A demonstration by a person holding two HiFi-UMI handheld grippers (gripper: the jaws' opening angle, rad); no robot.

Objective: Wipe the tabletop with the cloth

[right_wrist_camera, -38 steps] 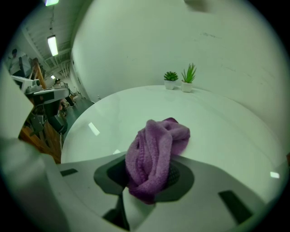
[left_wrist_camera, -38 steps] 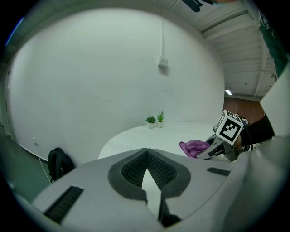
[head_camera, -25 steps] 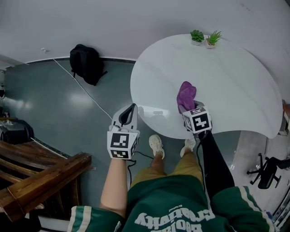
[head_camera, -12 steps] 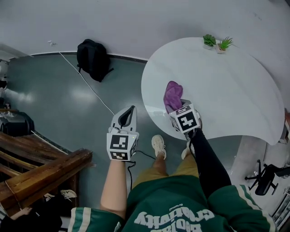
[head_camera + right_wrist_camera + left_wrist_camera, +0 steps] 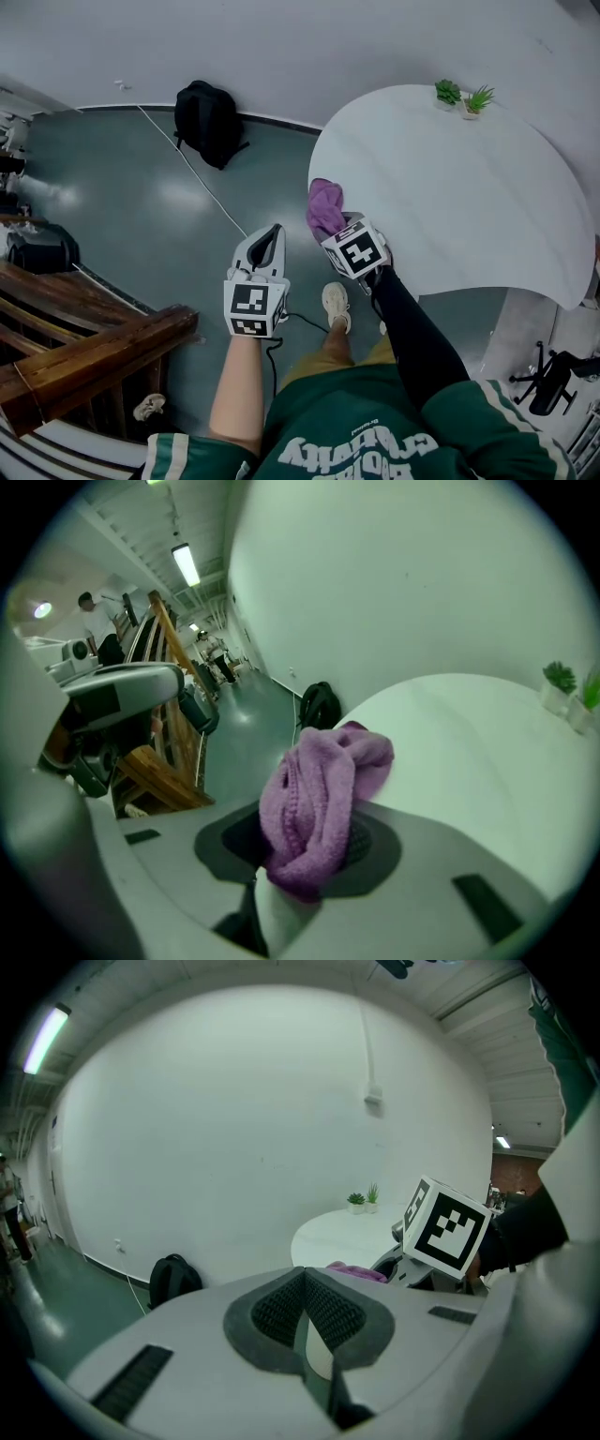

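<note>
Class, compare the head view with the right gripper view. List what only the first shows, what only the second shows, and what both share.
Only the head view shows the person's green top and a pale shoe on the floor.

Only the right gripper view shows a ceiling strip light and distant people in the background.

Both show the purple terry cloth clamped in the right gripper at the edge of the round white table. Both also show the black backpack and two small potted plants.
</note>
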